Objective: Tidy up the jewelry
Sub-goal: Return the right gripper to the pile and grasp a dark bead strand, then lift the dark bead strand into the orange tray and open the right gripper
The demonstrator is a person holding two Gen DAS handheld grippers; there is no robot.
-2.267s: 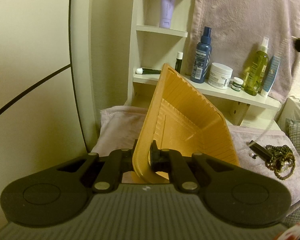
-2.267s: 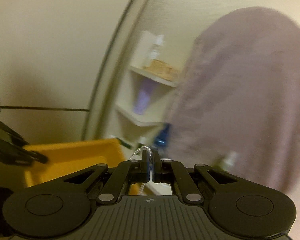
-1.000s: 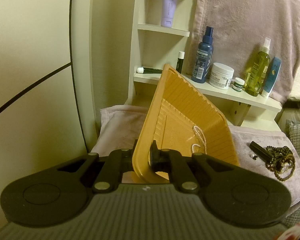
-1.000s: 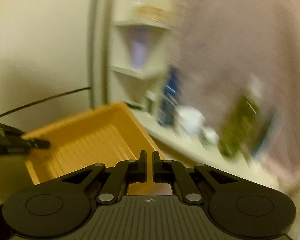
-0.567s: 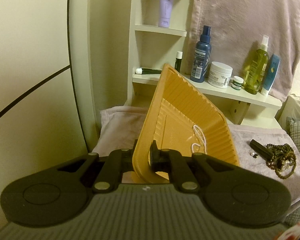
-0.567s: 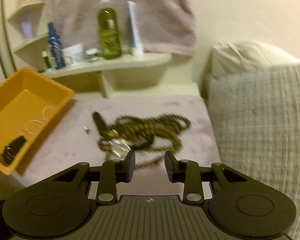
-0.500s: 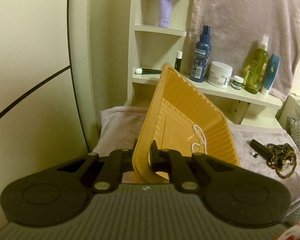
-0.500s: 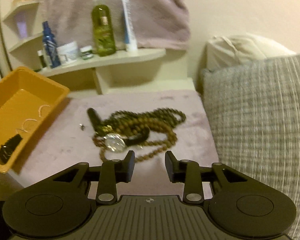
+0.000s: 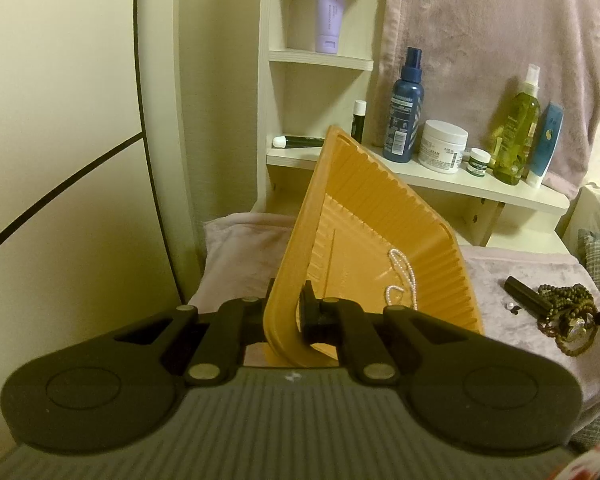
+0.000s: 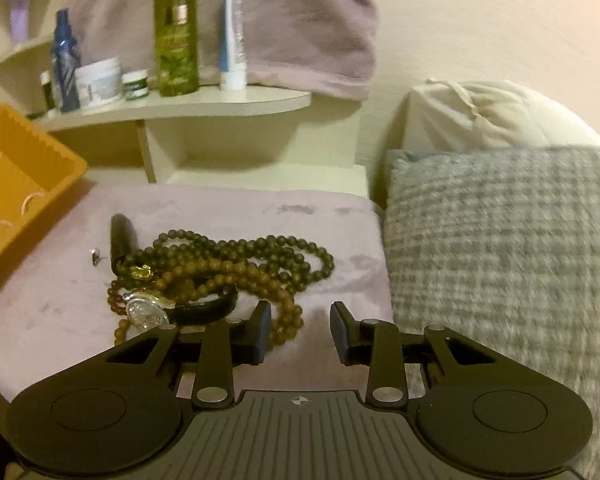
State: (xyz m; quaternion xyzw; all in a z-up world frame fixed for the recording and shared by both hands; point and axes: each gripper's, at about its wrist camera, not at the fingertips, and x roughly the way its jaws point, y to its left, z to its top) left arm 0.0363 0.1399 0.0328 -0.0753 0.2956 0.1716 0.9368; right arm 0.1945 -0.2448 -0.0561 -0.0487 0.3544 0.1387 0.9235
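My left gripper is shut on the near wall of an orange tray, holding it tilted. A white pearl chain lies in the tray; it also shows in the right wrist view. My right gripper is open and empty, low over the mauve cloth, its left finger at the edge of a jewelry heap. The heap holds dark green beads, brown beads, a wristwatch on a black strap and a black tube. A small earring lies beside it. The heap also shows in the left wrist view.
A cream shelf behind holds a green bottle, a blue bottle, a white jar and a tube. A mauve towel hangs above it. A grey checked cushion borders the cloth on the right.
My right gripper let the pearl chain go into the tray, opened, swung right and came down close over the jewelry heap. The left gripper and the tray have held still.
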